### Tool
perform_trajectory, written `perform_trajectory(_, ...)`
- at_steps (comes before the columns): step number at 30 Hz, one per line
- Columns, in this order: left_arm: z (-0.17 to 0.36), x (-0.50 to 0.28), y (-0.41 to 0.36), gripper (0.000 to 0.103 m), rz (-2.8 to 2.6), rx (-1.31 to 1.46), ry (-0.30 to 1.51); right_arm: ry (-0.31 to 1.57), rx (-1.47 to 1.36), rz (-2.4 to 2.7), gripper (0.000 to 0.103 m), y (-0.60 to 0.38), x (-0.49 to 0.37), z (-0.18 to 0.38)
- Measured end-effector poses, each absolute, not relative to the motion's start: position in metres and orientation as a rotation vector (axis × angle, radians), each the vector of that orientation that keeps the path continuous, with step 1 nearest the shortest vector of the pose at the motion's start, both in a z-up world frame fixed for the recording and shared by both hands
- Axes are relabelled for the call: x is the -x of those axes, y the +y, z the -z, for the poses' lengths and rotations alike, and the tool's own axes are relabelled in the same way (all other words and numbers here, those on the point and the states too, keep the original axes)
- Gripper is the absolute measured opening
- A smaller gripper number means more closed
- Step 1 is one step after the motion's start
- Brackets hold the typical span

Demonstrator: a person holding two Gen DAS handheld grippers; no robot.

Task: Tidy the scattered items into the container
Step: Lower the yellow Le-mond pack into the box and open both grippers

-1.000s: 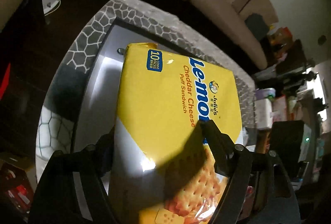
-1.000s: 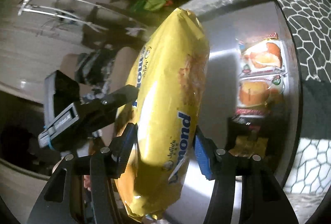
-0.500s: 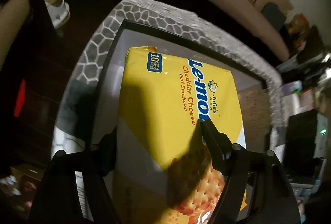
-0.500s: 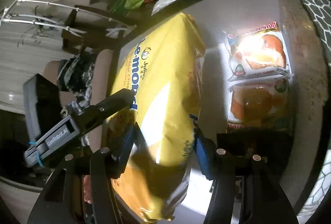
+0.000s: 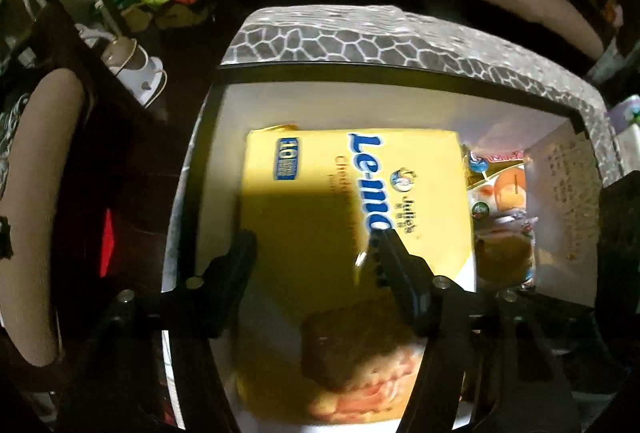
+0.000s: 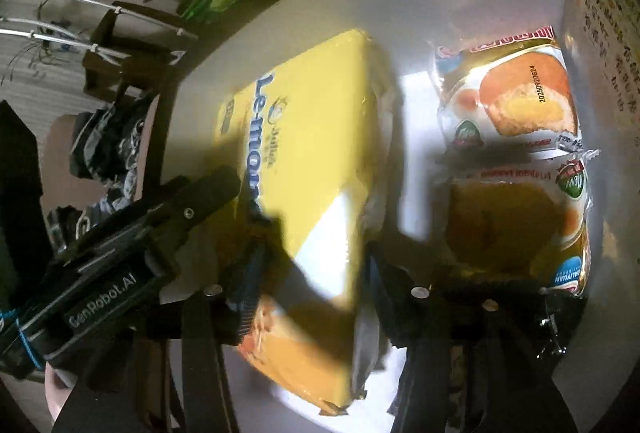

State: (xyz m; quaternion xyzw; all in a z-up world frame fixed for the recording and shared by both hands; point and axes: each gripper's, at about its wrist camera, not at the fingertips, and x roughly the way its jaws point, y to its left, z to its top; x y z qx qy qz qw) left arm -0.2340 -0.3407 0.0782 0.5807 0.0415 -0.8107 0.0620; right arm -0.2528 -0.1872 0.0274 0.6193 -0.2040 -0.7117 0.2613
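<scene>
Cracker pack going into the container

Your left gripper (image 5: 316,245) and right gripper (image 6: 312,265) jaws have been closing, gripping the cracker pack (image 5: 352,209), its long axis running ahead over the container (image 5: 400,73).

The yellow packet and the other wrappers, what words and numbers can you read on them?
"Le-mo", rest hidden: yellow packet.
"Julie's": same packet, by the round logo.
"10": its blue corner patch; small print there is blurred.
"2025092062", last digit unsure: upper cake wrapper.
"GenRobot.AI": left gripper.
Red band on the upper wrapper, lower cake wrapper labels and writing on the container wall: too blurred to read.
</scene>
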Motion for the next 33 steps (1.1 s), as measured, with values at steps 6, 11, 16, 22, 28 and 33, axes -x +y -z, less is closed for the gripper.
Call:
perform_trajectory(6,-0.075,0.238,-0.335,0.060,2.444,-1.756,0.103,-0.485,-1.671,1.996,0.050,-0.194,0.252,-0.027)
perform_trajectory(11,-0.084,0.235,-0.345,0.048,2.430,-1.745,0.049,-0.457,-1.678,2.051,0.050,-0.205,0.253,-0.030)
perform_trajectory(16,-0.110,0.208,-0.350,0.046,2.478,-1.757,-0.025,-0.442,-1.699,2.042,0.049,-0.203,0.255,-0.034)
perform_trajectory(22,-0.117,0.155,-0.351,0.046,2.500,-1.867,-0.104,-0.098,-1.646,2.009,0.060,-0.206,0.229,-0.076)
perform_trajectory(28,-0.106,0.119,-0.339,0.046,2.484,-1.938,-0.159,0.287,-1.633,1.864,0.075,-0.225,0.175,-0.079)
perform_trajectory(33,-0.099,0.102,-0.337,0.047,2.474,-1.952,-0.118,0.430,-1.634,1.832,0.074,-0.247,0.154,-0.052)
